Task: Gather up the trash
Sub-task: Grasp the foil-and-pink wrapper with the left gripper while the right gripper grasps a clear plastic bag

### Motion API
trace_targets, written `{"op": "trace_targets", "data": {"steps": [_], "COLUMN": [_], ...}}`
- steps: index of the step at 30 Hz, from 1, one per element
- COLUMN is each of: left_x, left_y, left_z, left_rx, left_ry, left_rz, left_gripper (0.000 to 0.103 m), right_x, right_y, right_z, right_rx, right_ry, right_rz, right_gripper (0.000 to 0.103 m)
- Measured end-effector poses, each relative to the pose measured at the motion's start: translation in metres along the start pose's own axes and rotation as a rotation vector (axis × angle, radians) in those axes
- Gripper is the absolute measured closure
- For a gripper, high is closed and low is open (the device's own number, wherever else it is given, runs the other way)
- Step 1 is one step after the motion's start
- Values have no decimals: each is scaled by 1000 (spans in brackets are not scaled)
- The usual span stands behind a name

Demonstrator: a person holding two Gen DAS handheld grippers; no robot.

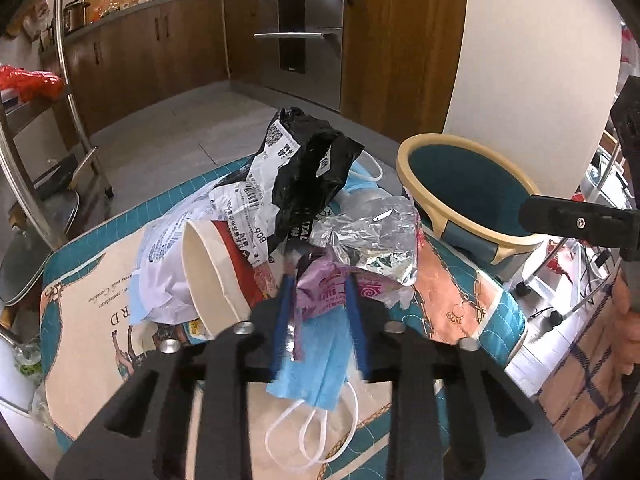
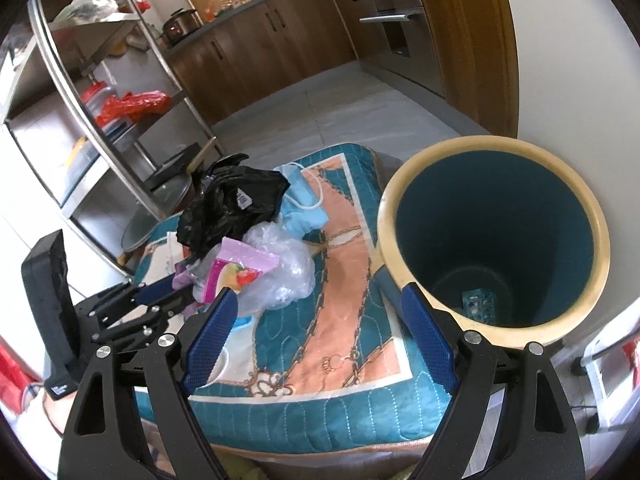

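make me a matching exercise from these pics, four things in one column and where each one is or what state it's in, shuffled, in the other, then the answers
Things:
1. paper cup
2. trash bin
3. purple wrapper
4. black plastic bag

Place or state:
A. stands upright at the edge of the quilted mat, nearly empty
B. between the fingers of the left gripper
C. crumpled on top of the pile, at its far side
D. lies on its side, mouth toward the left wrist camera

Pairs: 1-D, 2-A, 3-B, 4-C
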State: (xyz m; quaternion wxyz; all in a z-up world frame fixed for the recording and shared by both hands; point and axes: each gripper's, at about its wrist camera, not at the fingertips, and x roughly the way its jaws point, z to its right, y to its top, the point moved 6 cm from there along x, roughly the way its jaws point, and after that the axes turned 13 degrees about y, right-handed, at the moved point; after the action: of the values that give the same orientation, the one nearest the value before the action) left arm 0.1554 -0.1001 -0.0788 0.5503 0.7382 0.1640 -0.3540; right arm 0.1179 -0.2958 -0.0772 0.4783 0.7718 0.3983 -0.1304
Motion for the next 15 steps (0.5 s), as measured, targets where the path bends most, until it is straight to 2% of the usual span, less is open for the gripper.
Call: {"op": "trace_targets", "data": {"steps": [1, 9, 15], "left_x": [0, -17, -43], "left_y": [0, 0, 8], "left_z": [0, 5, -16], "left_rx": [-4, -14, -52], "left_ry": [-8, -87, -67], "left_rz": [-4, 15, 51], "left_gripper": [91, 97, 97], "right_x": [0, 0, 2], "right_y": [0, 3, 6], "right_z": [0, 3, -4], "right_rx": [3, 38, 28], "right_ry": [0, 7, 19], "right_rz": [0, 10, 18], "right_gripper": [19, 19, 19]}}
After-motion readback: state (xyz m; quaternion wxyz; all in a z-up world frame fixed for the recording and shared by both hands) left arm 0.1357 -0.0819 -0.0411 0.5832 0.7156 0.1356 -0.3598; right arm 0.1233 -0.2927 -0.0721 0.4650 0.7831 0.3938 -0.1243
